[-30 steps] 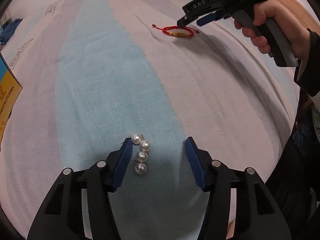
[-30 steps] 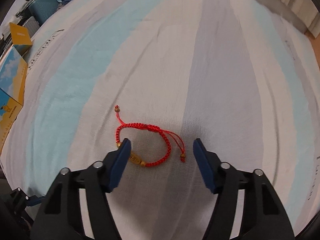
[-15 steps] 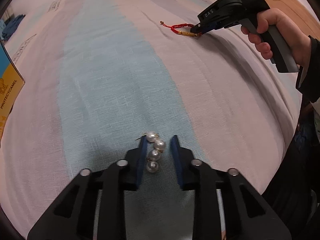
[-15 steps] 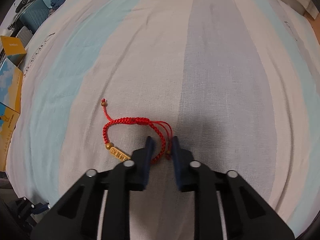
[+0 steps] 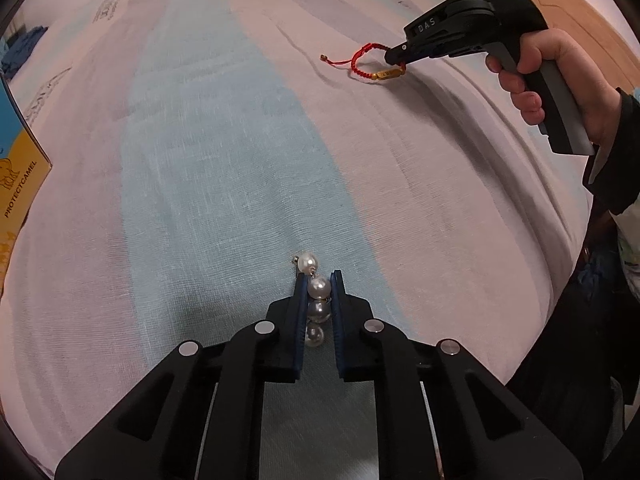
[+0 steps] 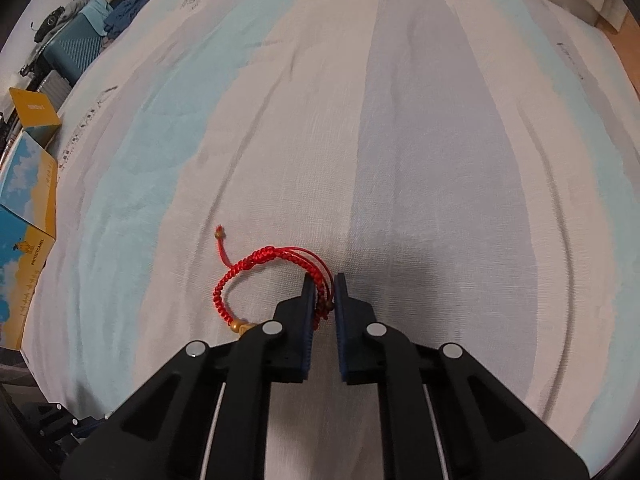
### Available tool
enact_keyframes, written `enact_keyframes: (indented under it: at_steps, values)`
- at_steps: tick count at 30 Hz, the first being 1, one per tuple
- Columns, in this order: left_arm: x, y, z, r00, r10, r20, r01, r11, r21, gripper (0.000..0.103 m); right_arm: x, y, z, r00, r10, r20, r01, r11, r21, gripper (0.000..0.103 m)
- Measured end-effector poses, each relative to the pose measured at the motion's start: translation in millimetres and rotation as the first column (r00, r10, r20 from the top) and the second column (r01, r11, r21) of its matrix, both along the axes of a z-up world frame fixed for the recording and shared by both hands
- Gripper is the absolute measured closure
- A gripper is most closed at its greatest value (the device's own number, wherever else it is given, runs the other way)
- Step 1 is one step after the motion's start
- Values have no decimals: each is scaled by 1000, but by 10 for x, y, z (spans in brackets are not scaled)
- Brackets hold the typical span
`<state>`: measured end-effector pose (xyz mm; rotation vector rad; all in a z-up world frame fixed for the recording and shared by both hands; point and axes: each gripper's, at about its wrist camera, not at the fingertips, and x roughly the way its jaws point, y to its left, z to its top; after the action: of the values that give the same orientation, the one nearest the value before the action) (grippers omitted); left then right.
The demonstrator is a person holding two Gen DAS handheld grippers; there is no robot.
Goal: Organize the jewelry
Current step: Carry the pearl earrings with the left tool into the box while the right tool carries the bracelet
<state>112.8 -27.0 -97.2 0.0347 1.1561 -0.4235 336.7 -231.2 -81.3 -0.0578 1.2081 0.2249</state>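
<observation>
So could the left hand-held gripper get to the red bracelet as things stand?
Probably not. The left hand-held gripper is shut on the pearl strand, and the red bracelet lies well across the striped bedspread, already pinched by the right hand-held gripper.

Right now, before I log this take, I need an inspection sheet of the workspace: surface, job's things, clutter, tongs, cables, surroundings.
Surface: striped blue, grey and white bedsheet, lightly creased.
Job's things: string of white pearl beads lying on the blue stripe; braided red cord bracelet with gold beads, loop partly resting on the sheet.
Clutter: nothing seen on the sheet.
Tongs: left tongs shut on the pearls; right tongs shut on the bracelet's cords.
Cables: nothing seen.
Surroundings: yellow and blue cardboard boxes and a teal ribbed suitcase beside the bed.
</observation>
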Motion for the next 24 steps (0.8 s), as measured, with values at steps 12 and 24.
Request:
enact_keyframes:
  at_steps: [12,24]
  values:
    - [25,-7,116,1000,10,16,-10,1000,0,93,-146,23,247,997,10,71,-9,1000,-9,94]
    - [26,3,299,999,14,37,-15,1000,6,93,-340,78,534,991,19,131,-20,1000,2,94]
